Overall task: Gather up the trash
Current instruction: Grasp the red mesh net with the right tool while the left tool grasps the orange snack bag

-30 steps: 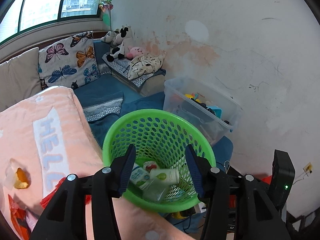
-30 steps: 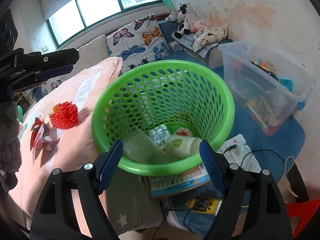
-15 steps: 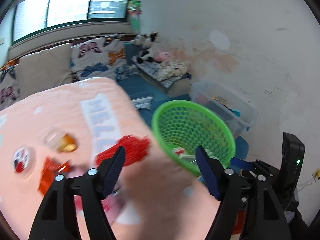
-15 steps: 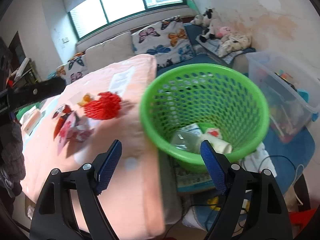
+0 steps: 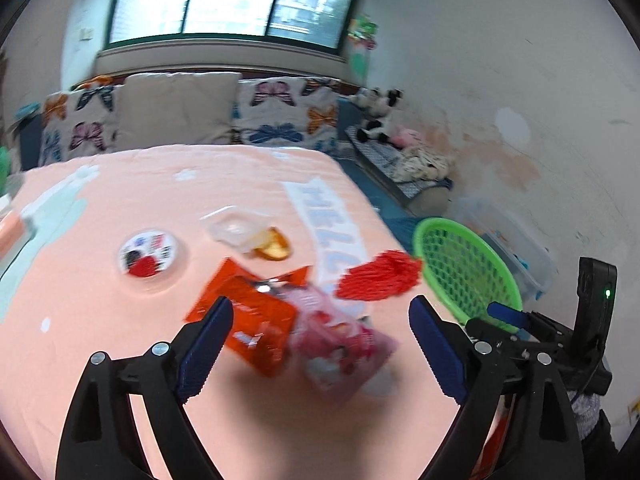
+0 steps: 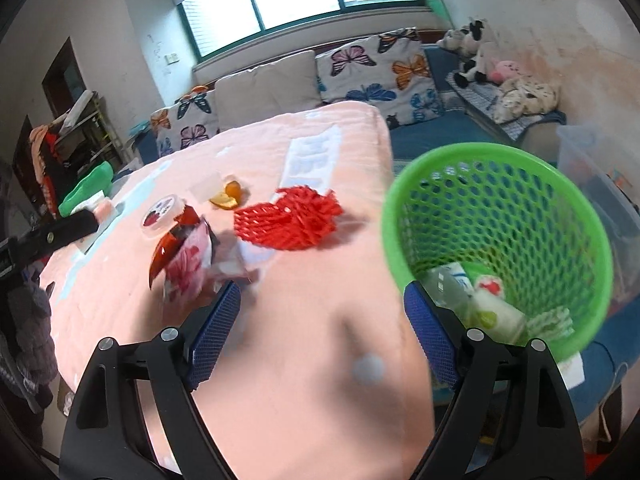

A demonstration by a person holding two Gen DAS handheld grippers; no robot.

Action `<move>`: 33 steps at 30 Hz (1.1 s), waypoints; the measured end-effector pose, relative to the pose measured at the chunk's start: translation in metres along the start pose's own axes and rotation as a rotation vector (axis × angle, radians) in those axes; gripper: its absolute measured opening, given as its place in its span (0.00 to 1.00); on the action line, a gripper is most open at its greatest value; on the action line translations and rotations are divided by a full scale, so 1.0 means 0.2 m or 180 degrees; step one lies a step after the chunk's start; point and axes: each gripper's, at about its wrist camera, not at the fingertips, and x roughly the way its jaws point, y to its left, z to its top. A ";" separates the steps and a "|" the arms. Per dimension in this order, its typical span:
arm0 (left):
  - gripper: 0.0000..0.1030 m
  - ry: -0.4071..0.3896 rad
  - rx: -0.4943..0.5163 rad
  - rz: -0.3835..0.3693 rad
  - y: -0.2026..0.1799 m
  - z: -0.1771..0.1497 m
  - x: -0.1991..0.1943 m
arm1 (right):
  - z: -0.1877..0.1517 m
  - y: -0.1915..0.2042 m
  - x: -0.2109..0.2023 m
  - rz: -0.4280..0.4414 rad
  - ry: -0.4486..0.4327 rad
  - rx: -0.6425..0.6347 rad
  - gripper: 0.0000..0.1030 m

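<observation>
Both hand-held grippers, left point(image 5: 318, 322) and right point(image 6: 322, 306), spread empty over two wrappers point(image 5: 288, 328), one red net point(image 5: 380, 278).

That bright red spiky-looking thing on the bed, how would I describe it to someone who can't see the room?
Start at the peach-pink blanket covering the bed, then look toward its edge nearest the green perforated basket. There lies the red foam net, a crumpled mesh sleeve. Unlike the flat, glossy snack wrappers and the orange slices beside it, it is a uniform red lattice.
</observation>
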 end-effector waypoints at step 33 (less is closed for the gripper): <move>0.86 0.0558 -0.1783 0.0070 0.49 -0.07 0.36 | 0.19 0.01 0.41 0.0273 0.0227 0.0215 0.32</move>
